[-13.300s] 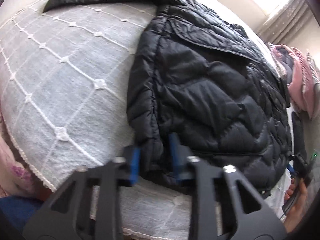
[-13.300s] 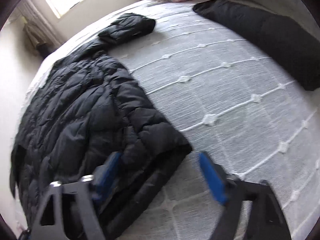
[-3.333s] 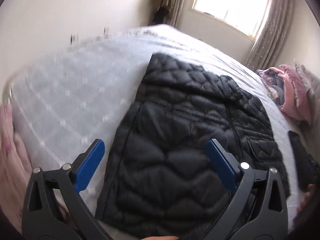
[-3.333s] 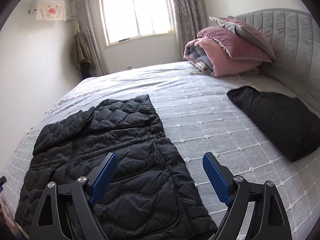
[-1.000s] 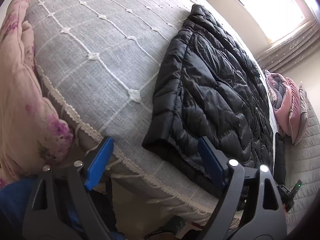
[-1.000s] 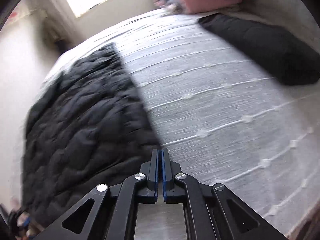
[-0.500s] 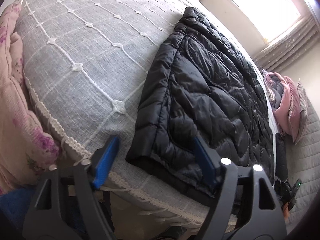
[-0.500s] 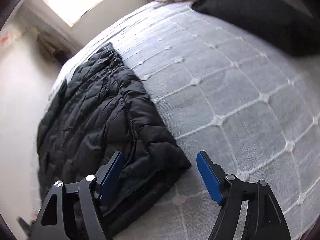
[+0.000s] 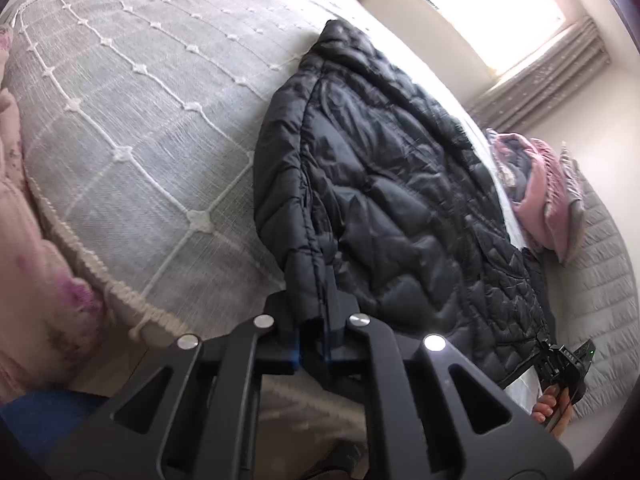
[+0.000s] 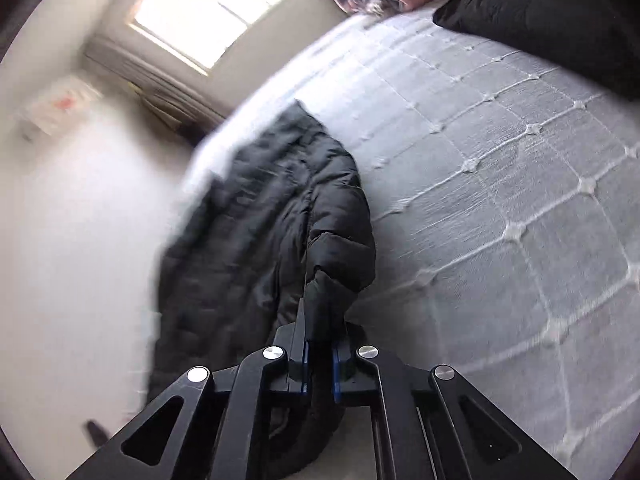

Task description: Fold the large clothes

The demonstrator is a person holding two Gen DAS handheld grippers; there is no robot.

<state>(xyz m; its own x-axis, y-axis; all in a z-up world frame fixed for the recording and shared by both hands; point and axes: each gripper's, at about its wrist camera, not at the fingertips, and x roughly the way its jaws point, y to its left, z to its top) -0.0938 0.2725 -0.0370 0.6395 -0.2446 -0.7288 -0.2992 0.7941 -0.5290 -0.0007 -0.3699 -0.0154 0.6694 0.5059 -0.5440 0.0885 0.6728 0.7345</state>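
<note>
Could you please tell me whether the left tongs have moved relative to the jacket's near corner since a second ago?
Yes. The left tongs, formerly open short of the jacket, now pinch its near corner at the bedspread edge.

Right gripper [image 10: 319, 354] is clamped on a corner of the black puffer jacket [image 10: 260, 240]. It's lying on the grey bedspread [image 10: 500, 200], pretty blurry.

Wide bare stretch of the grey bedspread [image 9: 132, 128] is left open on the left side of the black puffer jacket [image 9: 392, 200]. More open bedspread is seen on the jacket's right in the right wrist view. The far right is blocked by a black folded garment [image 10: 552, 24]. The head end is taken up by pink bedding [image 9: 540, 192].
</note>
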